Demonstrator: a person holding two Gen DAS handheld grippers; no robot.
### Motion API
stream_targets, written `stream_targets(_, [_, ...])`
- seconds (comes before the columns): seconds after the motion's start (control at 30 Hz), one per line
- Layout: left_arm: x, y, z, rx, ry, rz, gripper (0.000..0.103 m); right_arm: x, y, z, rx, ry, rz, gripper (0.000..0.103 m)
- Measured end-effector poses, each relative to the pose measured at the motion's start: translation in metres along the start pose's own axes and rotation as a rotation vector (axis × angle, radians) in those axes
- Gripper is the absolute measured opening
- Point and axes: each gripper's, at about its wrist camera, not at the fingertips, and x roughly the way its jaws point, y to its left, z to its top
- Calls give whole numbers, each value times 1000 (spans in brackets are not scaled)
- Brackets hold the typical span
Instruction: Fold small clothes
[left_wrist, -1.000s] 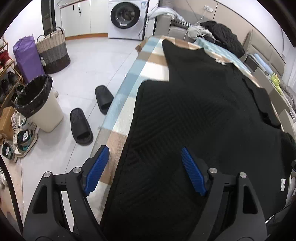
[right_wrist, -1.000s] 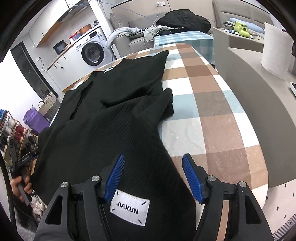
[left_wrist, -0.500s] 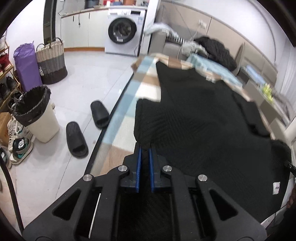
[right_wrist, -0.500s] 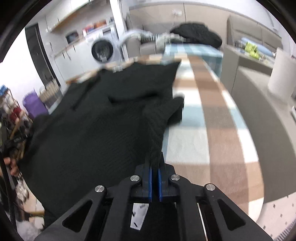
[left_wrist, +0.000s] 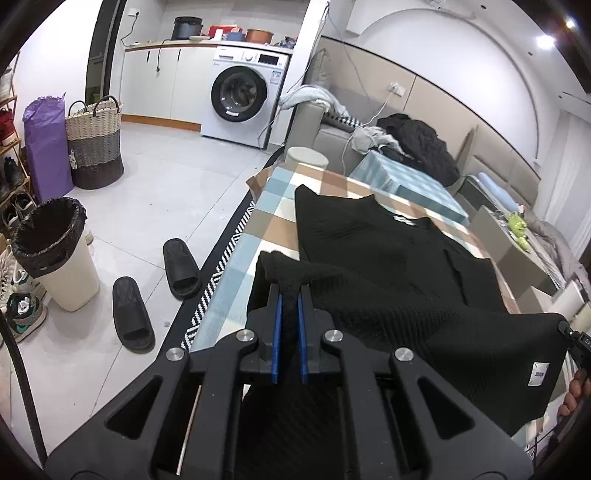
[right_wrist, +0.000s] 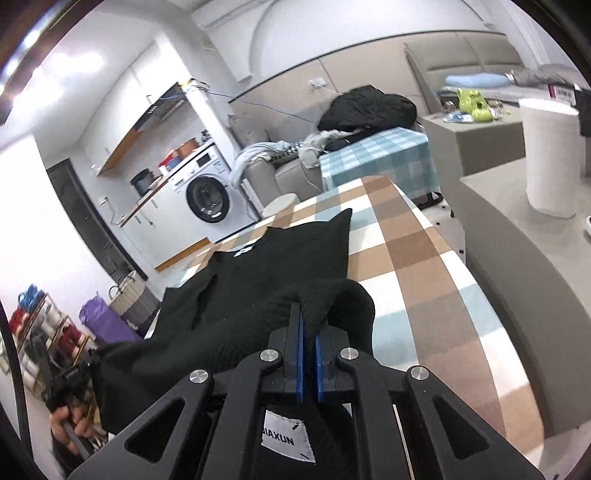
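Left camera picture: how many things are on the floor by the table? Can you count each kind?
Black slippers: 2
Bins with a black bag: 1
Woven baskets: 1
Purple bags: 1
Washing machines: 1
Total: 6

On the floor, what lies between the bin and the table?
Two black slippers, beside the bin, then a zigzag rug edge under the table. Left wrist view.
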Motion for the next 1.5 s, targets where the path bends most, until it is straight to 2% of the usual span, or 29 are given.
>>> stream_targets(0.2, [59, -4, 17, -14, 47, 32, 5, 55, -4, 21, 12, 44, -97, 5])
stream_targets(0.3, [83, -3, 18, -18, 82, 50, 6, 75, -9, 21, 17, 98, -140, 5])
stream_targets(0.37, [95, -2, 14, -33, 126, 60, 9, 82, -17, 18, 34, 140, -162, 13])
stream_targets(0.4, [99, -1, 13, -36, 141, 60, 16, 83, -21, 17, 34, 151, -170, 24])
stream_targets(0.43, [103, 1, 11, -38, 159, 56, 24, 81, -24, 14, 39, 150, -176, 40])
stream_targets(0.47, [106, 3, 9, -42, 168, 58, 44, 79, -29, 11, 48, 149, -179, 47])
stream_targets(0.5, [109, 4, 7, -49, 168, 60, 59, 78, -33, 9, 57, 156, -166, 52])
stream_targets(0.53, [111, 6, 5, -53, 160, 55, 61, 80, -35, 6, 57, 174, -152, 53])
stream_targets(0.63, [126, 4, 2, -59, 196, 21, 61, 93, -37, 0, 48, 237, -116, 53])
stream_targets(0.73, [139, -5, -1, -48, 210, -11, 59, 107, -30, -2, 24, 250, -104, 53])
stream_targets(0.77, [142, -9, -2, -34, 204, -6, 53, 111, -27, -1, 6, 245, -112, 53])
stream_targets(0.8, [147, -13, -2, -15, 202, -7, 42, 115, -23, -1, -11, 240, -117, 53])
stream_targets(0.83, [151, -16, -1, -5, 207, -12, 37, 118, -21, 0, -21, 238, -119, 50])
stream_targets(0.87, [152, -18, -1, -1, 211, -19, 28, 121, -20, 0, -30, 239, -120, 45])
stream_targets(0.9, [155, -20, -1, -1, 219, -34, 22, 125, -18, 0, -36, 246, -118, 37])
stream_targets(0.93, [157, -22, 0, 4, 223, -39, 21, 128, -17, -1, -45, 259, -123, 30])
stream_targets(1.03, [156, -26, -1, 29, 224, -40, 17, 131, -12, -3, -73, 269, -132, 21])
stream_targets(1.1, [155, -27, -2, 43, 224, -41, 17, 130, -12, -4, -73, 273, -128, 19])
stream_targets(1.27, [147, -31, -8, 70, 224, -43, 16, 127, -12, -6, -75, 288, -133, 17])
stream_targets(1.5, [116, -27, -28, 79, 222, -40, 16, 109, -16, -17, -63, 299, -127, 17])
